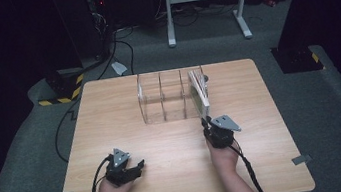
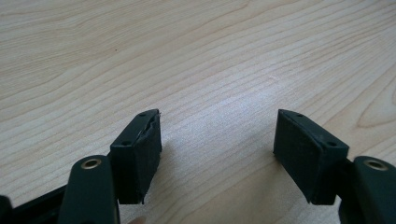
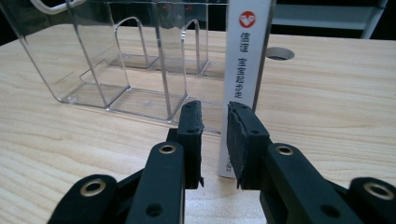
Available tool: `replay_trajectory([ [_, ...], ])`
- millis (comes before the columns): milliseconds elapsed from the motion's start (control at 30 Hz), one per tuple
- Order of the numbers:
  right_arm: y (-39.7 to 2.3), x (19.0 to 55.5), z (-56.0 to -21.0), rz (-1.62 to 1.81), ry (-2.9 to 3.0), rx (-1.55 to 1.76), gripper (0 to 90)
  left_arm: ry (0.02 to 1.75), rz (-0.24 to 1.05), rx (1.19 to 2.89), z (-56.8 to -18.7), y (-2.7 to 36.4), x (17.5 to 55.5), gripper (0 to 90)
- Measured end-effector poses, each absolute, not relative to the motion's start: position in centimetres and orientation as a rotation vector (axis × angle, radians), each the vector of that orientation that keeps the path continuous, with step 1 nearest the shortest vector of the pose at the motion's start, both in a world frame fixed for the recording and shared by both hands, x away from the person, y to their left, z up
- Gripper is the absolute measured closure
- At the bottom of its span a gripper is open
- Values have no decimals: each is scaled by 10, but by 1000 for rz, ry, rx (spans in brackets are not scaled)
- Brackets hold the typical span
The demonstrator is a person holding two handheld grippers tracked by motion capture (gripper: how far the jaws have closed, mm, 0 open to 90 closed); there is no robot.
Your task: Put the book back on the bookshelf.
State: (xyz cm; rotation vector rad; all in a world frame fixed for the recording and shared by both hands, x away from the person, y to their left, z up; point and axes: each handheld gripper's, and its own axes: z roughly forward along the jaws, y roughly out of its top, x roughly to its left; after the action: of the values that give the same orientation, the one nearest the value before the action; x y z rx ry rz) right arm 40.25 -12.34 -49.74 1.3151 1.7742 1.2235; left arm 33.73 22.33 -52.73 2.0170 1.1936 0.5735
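The wooden counter is the largest thing, and both claws are over its near part. Ahead of the right claw stands a clear plastic organiser with several compartments divided by upright walls. In its end compartment, directly in front of the right claw, a thin white book with a red round mark and printed characters on its spine stands upright. In the right gripper view the lower part of this spine is just beyond the claw tips, in line with the gap between the jaws. These jaws are a little apart, with a narrow space between them, and they pinch nothing. Beyond the book, a round hole is in the counter.

The left claw is well apart from the organiser, low over bare wood. Its jaws are spread wide and hold nothing.
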Motion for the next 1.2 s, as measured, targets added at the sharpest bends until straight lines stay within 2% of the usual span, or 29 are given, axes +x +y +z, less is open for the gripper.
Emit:
replay_trajectory([
  [1200, -120, 415, -496, 1218, 1777, 1330, 713, 1191, 571, 2019, -527, 223, 337, 324],
])
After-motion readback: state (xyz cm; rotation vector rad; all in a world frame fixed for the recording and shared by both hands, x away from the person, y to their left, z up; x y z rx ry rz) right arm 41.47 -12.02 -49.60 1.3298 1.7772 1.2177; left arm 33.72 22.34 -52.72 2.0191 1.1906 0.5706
